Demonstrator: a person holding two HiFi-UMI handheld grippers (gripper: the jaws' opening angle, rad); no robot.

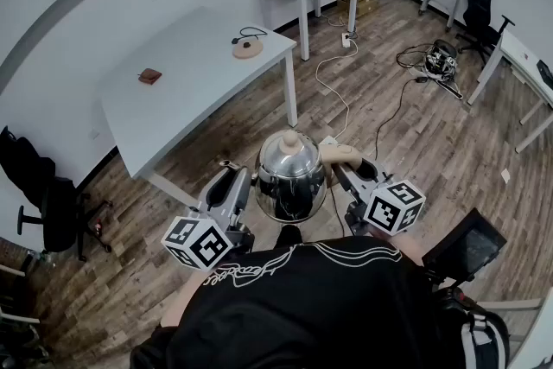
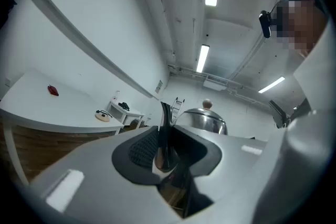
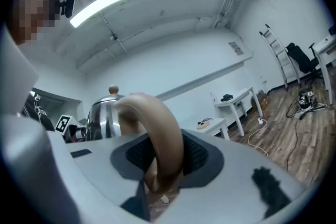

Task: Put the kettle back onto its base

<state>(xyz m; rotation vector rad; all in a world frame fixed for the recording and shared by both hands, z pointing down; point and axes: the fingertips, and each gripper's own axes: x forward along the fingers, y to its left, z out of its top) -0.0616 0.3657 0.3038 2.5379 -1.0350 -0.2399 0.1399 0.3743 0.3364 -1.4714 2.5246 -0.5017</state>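
Steel kettle [image 1: 290,173] held in air above plank floor [image 1: 393,130], close before person, carried between both tools. Left gripper [image 1: 233,180] clamps thin spout [image 2: 166,131], jaws drawn close on it. Right gripper [image 1: 347,173] clamps tan handle [image 3: 160,128], jaws roughly half apart around it. Round base [image 1: 248,48] lies by far right corner of white table [image 1: 186,104], well apart from kettle (small brown object [image 1: 150,76] mid-table). Bare floor between kettle and table edge; white cable [image 1: 333,91] beside table leg.
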